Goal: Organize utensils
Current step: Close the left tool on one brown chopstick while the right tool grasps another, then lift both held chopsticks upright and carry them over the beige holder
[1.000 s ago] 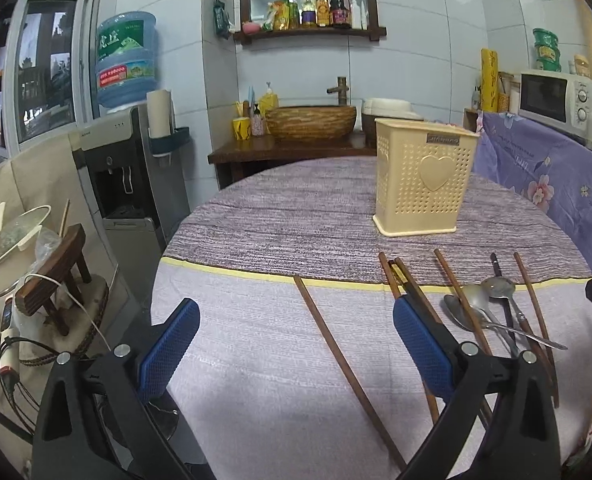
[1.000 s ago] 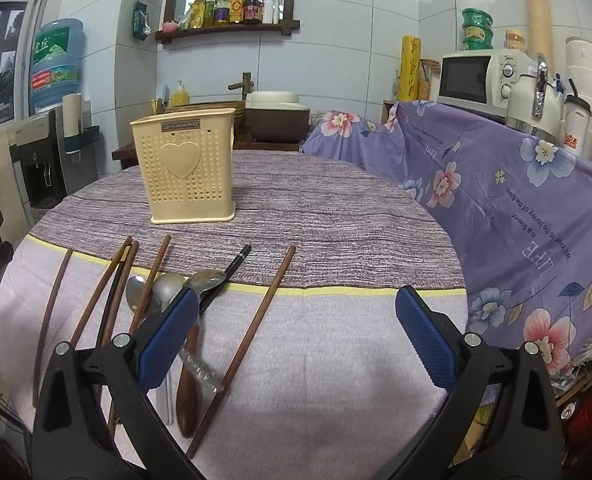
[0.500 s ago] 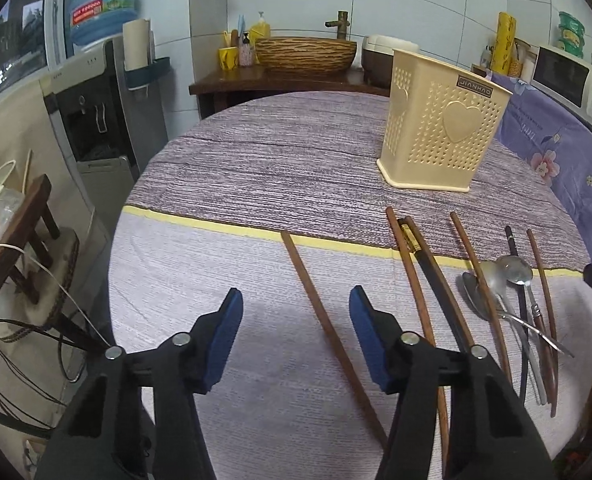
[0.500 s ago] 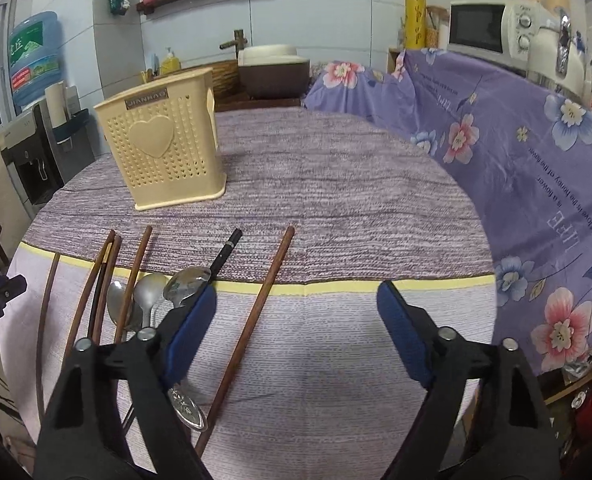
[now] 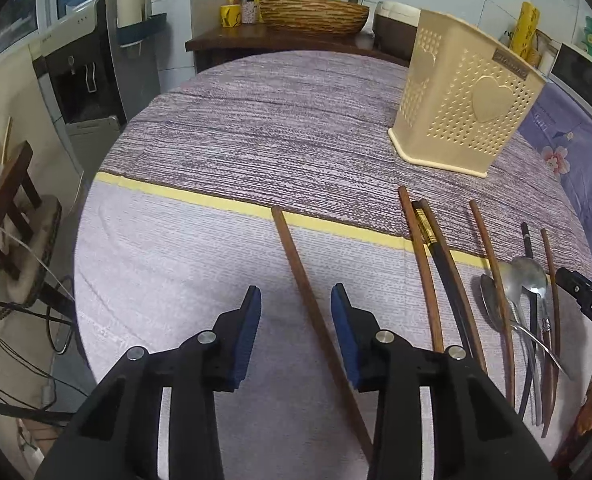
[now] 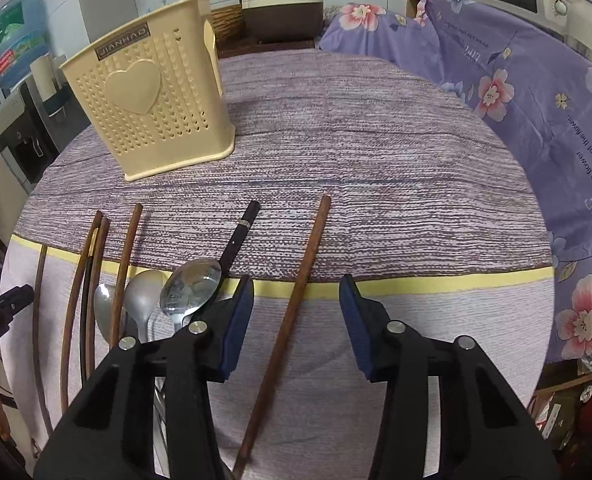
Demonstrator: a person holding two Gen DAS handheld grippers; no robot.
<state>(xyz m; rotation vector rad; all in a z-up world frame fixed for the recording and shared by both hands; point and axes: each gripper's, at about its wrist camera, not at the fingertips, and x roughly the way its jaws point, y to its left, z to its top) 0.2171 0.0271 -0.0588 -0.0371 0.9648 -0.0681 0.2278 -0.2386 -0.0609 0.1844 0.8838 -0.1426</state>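
Both hand-held grippers lowered since before, left [image 5: 296, 308] and right [image 6: 296, 300] each straddling a chopstick [image 5: 316, 320] (jaws apart, nothing held)

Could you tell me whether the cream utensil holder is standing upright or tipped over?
Upright: the utensil holder rests on its base on the tablecloth, open top upward.

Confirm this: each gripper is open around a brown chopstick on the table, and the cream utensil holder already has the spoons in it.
Not quite. The spoons lie on the table among the chopsticks, as the right wrist view shows. The rest holds: the left gripper and right gripper each straddle a brown chopstick, open; the cream utensil holder stands behind.
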